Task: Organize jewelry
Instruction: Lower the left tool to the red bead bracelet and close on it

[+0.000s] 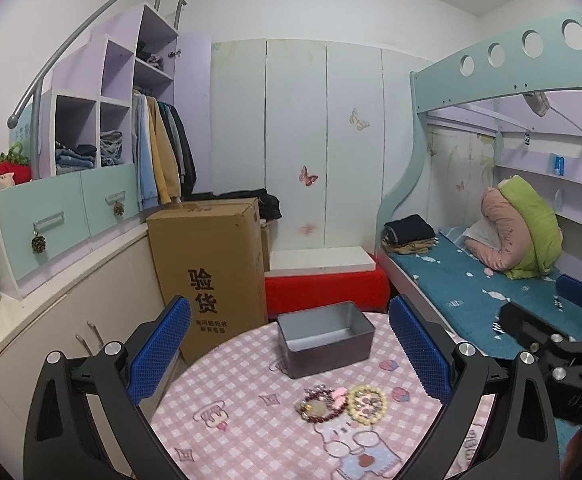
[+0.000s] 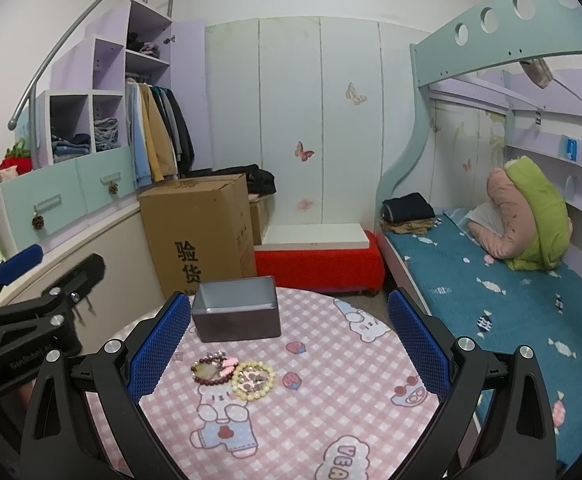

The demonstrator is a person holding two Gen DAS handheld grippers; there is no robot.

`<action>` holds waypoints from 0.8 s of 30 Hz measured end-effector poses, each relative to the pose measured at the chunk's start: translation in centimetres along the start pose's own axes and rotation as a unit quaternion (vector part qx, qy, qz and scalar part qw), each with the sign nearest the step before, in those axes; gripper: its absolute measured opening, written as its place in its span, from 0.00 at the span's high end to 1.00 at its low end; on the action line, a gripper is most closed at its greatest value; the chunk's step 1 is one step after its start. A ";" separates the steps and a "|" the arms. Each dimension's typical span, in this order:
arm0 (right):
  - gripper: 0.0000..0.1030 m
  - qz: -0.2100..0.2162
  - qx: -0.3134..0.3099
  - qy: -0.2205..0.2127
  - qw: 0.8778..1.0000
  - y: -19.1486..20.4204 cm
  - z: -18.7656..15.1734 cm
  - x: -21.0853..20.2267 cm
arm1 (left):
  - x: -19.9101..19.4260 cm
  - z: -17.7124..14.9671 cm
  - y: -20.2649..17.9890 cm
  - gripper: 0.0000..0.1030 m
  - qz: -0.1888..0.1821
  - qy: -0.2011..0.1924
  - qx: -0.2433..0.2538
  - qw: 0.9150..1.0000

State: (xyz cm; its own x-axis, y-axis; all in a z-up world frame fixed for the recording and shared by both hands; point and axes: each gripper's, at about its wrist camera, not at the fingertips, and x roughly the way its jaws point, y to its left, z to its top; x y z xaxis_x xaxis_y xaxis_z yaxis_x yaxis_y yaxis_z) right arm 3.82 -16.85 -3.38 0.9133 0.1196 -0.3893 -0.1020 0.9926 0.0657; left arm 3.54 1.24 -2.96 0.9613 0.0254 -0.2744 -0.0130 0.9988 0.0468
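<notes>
Both tongs are spread wide with nothing between their blue pads.

From the left wrist, the left gripper [image 1: 291,354] hangs above a round table [image 1: 251,432] covered in pink checked cloth. A grey metal tin [image 1: 325,338] sits at the far side of the table, lidless, and no contents are visible inside it. The jewelry lies in a small cluster nearer the camera: a dark red bead bracelet [image 1: 318,407] touching a pale yellow bead bracelet [image 1: 367,404], with a pink piece between them. The cluster sits between the two fingers, closer to the right one, and apart from both. The tin is well apart from the cluster, with bare cloth between. A cardboard box [image 1: 211,268] stands just past the table's left edge. The right gripper's body shows at the right border.

From the right wrist, the right gripper [image 2: 289,350] frames the same table [image 2: 331,400]. The tin [image 2: 237,308] sits near the far edge, close to the left finger's tip, its visible inside bare. The dark bracelet [image 2: 210,370] and yellow bracelet [image 2: 253,380] lie toward the left finger, not touching it. Bare cloth fills the right half. A bed [image 2: 491,280] runs beside the table's right edge.
</notes>
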 end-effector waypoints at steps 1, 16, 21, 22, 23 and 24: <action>0.07 -0.001 0.002 0.005 1.000 -0.1 -0.1 0.3 | 0.3 -0.2 0.2 0.07 0.003 0.000 0.000 1.000; 0.07 -0.020 0.012 0.130 0.991 -2.0 -4.9 9.4 | 11.3 -7.4 5.7 0.07 -0.004 0.226 -0.107 0.968; 0.07 -0.010 0.014 0.179 0.984 -2.3 -7.4 12.8 | 14.5 -10.3 3.6 0.08 0.001 0.280 -0.075 0.957; 0.07 -0.009 0.014 0.185 0.983 -2.3 -7.8 13.2 | 15.0 -10.8 3.3 0.08 0.001 0.285 -0.071 0.956; 0.07 -0.007 0.013 0.192 0.981 -2.4 -8.1 13.7 | 15.5 -11.3 3.0 0.08 0.001 0.291 -0.067 0.954; 0.07 -0.005 0.013 0.201 0.980 -2.4 -8.6 14.4 | 16.0 -11.7 2.8 0.08 0.000 0.296 -0.063 0.953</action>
State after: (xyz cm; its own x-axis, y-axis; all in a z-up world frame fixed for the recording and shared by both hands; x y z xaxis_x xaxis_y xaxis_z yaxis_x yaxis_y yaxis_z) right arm 13.77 -17.36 -17.04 0.6849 0.1135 -0.7197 -0.0796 0.9935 0.0809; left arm 15.64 4.92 -18.44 0.6383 0.0075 -0.7698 -0.0826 0.9949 -0.0587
